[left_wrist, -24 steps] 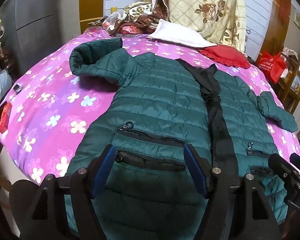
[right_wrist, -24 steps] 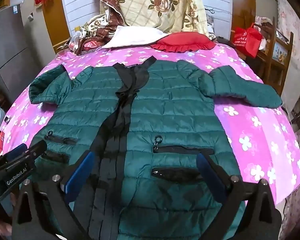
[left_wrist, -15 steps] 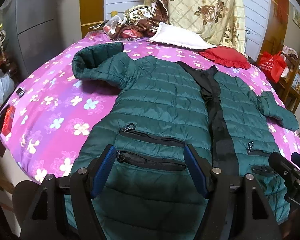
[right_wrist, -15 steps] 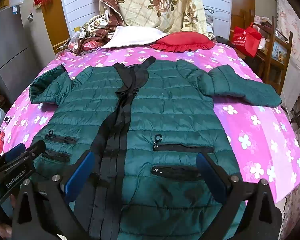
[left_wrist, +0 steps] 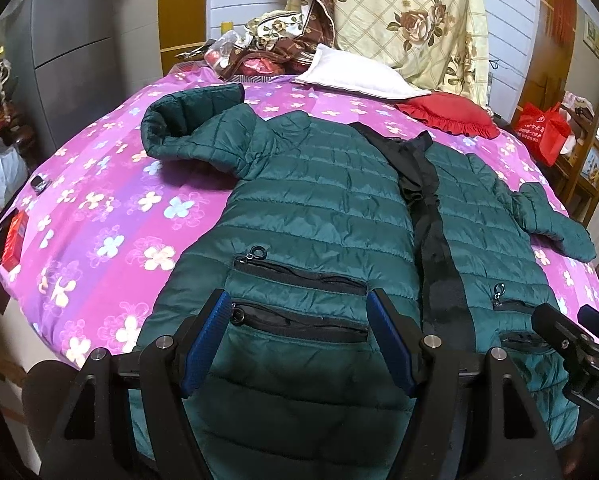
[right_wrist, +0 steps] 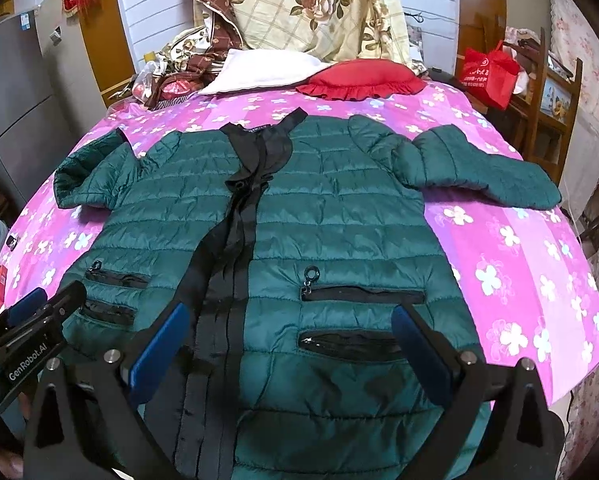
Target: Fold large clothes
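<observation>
A dark green quilted puffer jacket [right_wrist: 339, 216] lies face up and spread flat across a pink flowered bedspread [right_wrist: 531, 264], filling most of the bed, with its collar pointing toward a red ruffled cushion [right_wrist: 359, 76] at the head of the bed. A black zipper strip [right_wrist: 235, 240] runs down the jacket's middle. 2 sleeves stick out from the jacket's shoulders, the left sleeve [left_wrist: 195, 128] doubled back on itself. The left gripper [left_wrist: 299, 340] hovers over the jacket's lower left pockets, fingers apart and holding nothing. The right gripper [right_wrist: 291, 344] hovers over the jacket's lower right pockets, fingers spread wide and empty. Folding appears not yet begun. Likely risks: the shiny, puffy fabric could slip from a shallow pinch; a grip taken at a pocket might lift only the top layer, leaving the back panel behind; the bent left sleeve could bunch inside a fold; and the hem, near the bed's front edge, might slide off.
</observation>
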`<state>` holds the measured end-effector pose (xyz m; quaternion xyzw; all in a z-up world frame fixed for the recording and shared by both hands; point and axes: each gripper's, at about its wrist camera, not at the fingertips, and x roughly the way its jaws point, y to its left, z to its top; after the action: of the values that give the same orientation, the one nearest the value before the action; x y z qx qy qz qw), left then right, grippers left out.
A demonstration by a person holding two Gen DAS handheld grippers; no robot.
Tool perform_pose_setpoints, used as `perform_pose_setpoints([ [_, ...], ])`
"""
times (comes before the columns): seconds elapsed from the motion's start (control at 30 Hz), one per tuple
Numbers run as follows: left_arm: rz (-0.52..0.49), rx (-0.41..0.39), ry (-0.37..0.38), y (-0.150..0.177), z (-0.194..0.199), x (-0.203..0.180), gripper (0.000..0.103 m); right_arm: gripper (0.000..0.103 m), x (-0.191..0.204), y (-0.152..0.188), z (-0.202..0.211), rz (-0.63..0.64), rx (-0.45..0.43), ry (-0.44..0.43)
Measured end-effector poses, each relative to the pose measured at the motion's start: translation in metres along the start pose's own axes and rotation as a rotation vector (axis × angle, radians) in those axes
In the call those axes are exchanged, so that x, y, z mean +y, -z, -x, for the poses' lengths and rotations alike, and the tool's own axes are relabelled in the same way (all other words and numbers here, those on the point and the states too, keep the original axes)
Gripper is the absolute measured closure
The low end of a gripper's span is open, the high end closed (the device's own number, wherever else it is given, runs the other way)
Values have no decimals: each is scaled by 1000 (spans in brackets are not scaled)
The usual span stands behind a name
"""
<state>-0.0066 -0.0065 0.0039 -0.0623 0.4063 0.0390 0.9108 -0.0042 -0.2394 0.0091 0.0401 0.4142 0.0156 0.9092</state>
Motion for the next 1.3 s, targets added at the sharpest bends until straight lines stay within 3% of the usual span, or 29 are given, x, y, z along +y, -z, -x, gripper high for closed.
perform_pose_setpoints([
  [0.4,12,15,17,-1,-3,-2,55,0,0,-2,-3,-10,101,-6],
  [0.5,25,33,28,-2,-3,-1,55,0,0,-1,-4,-8,65,-7],
  [0.97,37,40,37,2,-12,0,55,0,-2,0,-11,-5,118,2],
  [1.3,43,49,40,2,-18,2,55,0,-2,1,-17,-2,106,11],
])
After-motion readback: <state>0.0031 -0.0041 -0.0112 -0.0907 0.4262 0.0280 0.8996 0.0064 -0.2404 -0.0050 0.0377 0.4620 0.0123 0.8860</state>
